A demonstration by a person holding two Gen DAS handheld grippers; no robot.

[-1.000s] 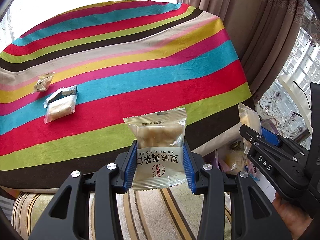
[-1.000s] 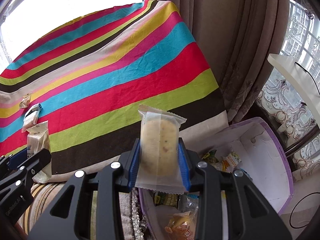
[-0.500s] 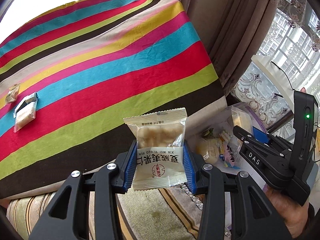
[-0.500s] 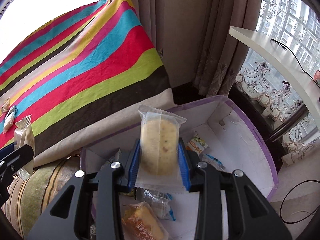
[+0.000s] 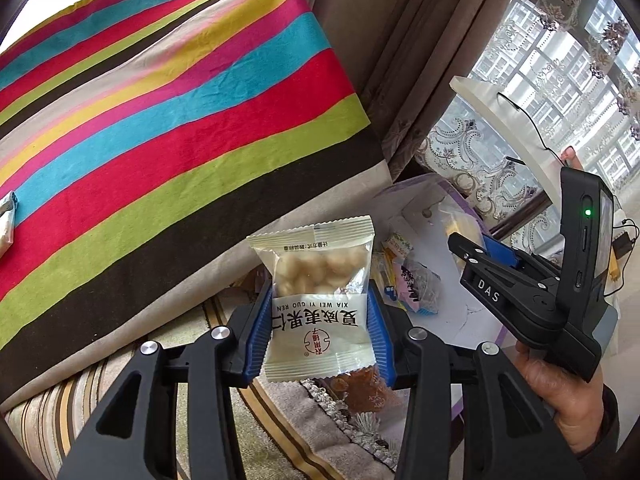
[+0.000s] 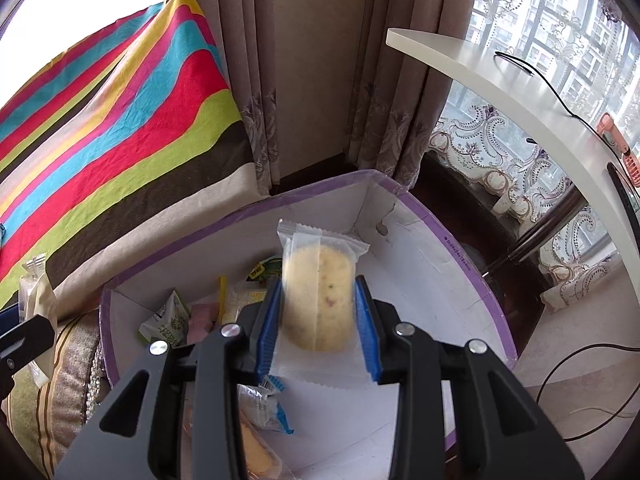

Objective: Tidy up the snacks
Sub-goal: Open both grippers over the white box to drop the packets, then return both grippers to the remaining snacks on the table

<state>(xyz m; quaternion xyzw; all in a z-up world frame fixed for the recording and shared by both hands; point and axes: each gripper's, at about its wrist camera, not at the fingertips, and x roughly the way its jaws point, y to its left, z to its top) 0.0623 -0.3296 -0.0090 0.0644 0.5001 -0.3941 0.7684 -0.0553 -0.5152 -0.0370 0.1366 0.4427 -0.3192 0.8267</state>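
The left tool (image 5: 318,322) has a nut packet (image 5: 318,300) between its blue pads, label upside down, and its jaws are opening around it, so the hold is loosening as I watch. That is the worry: from where I stand the packet seems to hang over the near lip of the white box (image 6: 440,292) with the purple rim, with striped cushion and rug showing just beneath it. If it lets go here the packet may clip the rim and slide down outside, between the box and the table (image 5: 180,128) with its striped cloth. The right tool (image 6: 316,320) is better placed. It pinches a wrapped cake (image 6: 318,300) upright between its pads, jaws narrow, the cake pale yellow in clear wrap, and it hangs well inside the box above the bare white floor. The risk there is softer: the cake looks squashy, and a tight squeeze could dent it or crumple the crimped wrapper. Dropped from this height it would likely land on the loose packets (image 6: 224,308) already heaped at the left side. The two tools are also near each other over one opening, so a careless swing could knock them together. One more packet (image 5: 6,220) lies back on the table at the left edge, yet to be fetched.
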